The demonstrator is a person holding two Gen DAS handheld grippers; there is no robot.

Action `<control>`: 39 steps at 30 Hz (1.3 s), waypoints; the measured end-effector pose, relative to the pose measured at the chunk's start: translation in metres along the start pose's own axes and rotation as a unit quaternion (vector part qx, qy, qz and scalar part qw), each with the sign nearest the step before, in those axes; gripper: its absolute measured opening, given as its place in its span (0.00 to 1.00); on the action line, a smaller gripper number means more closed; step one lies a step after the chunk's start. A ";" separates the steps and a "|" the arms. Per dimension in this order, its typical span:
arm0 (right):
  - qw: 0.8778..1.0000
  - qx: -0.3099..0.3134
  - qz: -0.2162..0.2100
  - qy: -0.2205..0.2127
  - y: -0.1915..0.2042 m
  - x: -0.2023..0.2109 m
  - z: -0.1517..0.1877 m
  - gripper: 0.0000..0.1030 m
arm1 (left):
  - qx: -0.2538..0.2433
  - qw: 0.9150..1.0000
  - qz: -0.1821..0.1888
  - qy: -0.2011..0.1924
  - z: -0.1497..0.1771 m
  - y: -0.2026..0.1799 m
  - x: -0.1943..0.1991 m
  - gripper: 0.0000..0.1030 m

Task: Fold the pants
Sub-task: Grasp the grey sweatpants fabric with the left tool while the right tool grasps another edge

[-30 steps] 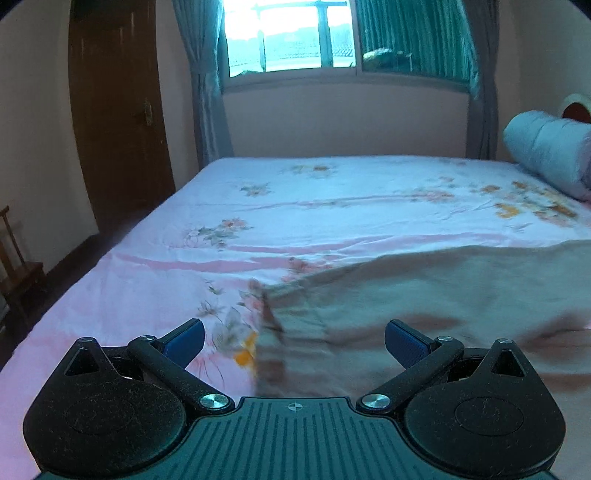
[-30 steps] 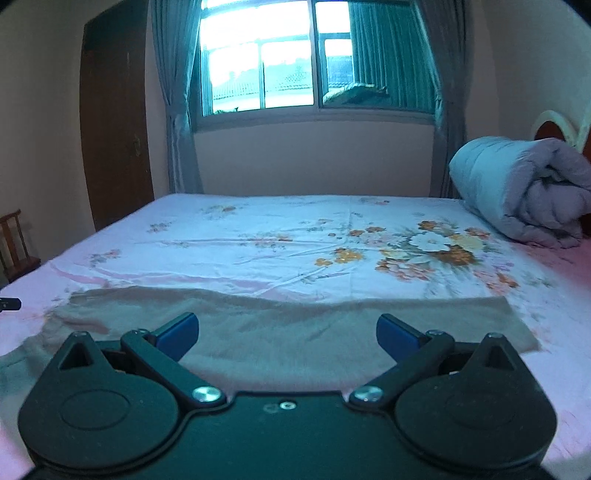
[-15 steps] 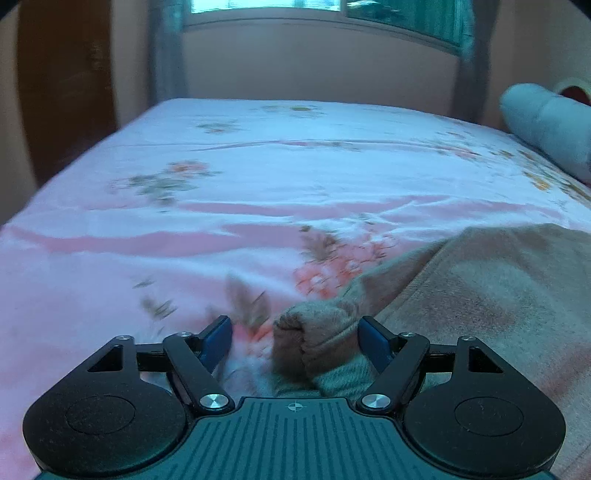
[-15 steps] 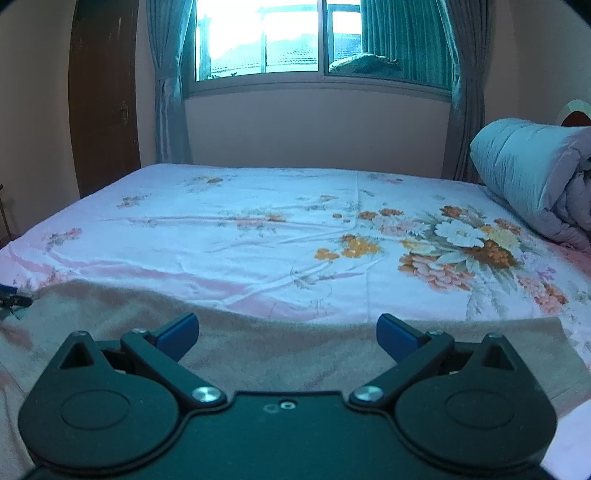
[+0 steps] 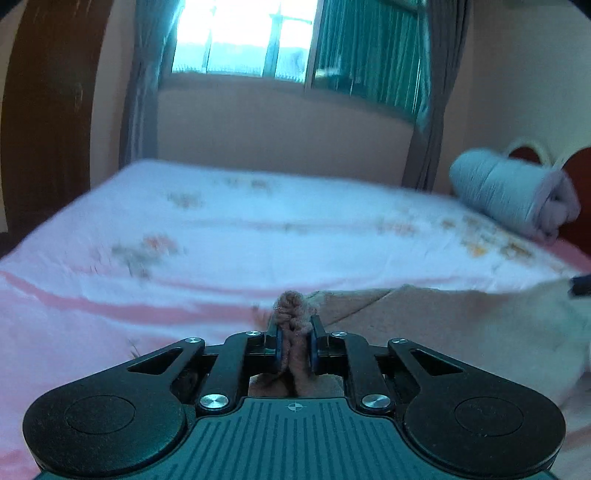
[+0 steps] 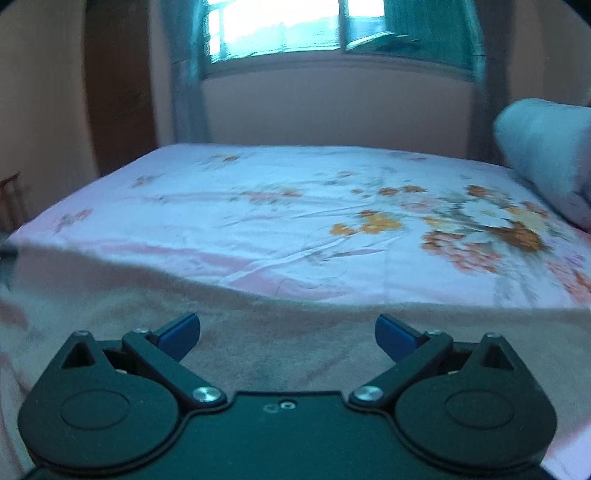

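Observation:
Greyish-brown pants [image 5: 454, 325] lie spread across the near side of a floral bed sheet [image 5: 229, 236]. My left gripper [image 5: 294, 341] is shut on a bunched corner of the pants, and a knot of cloth sticks up above its blue pads. In the right wrist view the same pants [image 6: 288, 332] stretch across the foreground. My right gripper [image 6: 287, 330] hovers just over them, open, with its blue fingertips [image 6: 181, 330] wide apart and no cloth between them.
A rolled grey quilt [image 5: 513, 192] lies at the bed's right end by the headboard. A window with teal curtains [image 6: 280, 29] is on the far wall. A brown door [image 5: 44, 110] and a wooden chair [image 6: 11, 199] stand off the bed's left side.
My left gripper went from wide open to shut, moving onto the pants' corner and pinching it. The right gripper came lower and closer over the pants, staying open.

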State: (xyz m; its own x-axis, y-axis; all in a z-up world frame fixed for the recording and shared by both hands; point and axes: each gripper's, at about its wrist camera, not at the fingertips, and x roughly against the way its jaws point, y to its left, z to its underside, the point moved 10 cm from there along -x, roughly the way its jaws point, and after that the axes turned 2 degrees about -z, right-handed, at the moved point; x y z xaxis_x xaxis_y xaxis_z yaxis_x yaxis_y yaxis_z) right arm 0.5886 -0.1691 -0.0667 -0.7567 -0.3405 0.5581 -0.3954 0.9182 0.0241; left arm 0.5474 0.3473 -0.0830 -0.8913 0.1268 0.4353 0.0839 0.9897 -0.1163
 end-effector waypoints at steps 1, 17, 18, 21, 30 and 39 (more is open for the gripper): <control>1.000 0.015 -0.004 0.005 0.000 -0.007 0.000 0.88 | -0.005 1.000 -0.001 -0.003 -0.004 -0.002 0.006 0.13; 0.964 0.236 -0.096 0.075 0.027 -0.093 0.003 0.44 | -0.024 0.999 -0.027 0.001 -0.006 -0.002 0.008 0.13; 0.960 0.246 -0.103 0.083 0.028 -0.097 0.004 0.44 | -0.025 0.999 -0.026 0.001 -0.006 -0.002 0.007 0.13; 0.950 0.261 -0.129 0.111 0.028 -0.104 0.006 0.44 | -0.020 0.999 -0.023 0.009 -0.004 0.000 0.005 0.13; 0.960 0.237 -0.110 0.102 0.029 -0.072 -0.010 0.00 | -0.018 1.000 -0.014 0.014 -0.011 -0.001 -0.002 0.13; 0.956 0.283 -0.068 0.034 0.059 0.076 -0.024 0.00 | -0.050 0.997 0.053 -0.040 -0.035 -0.012 0.062 0.13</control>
State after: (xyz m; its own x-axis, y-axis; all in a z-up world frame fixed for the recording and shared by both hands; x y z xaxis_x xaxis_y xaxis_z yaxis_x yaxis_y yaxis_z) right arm 0.5206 -0.1356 -0.0027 -0.6496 -0.4181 0.6350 -0.7214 0.6026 -0.3413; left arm 0.5063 0.3453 -0.0231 -0.9070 0.2298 0.3529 0.2208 0.9731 -0.0662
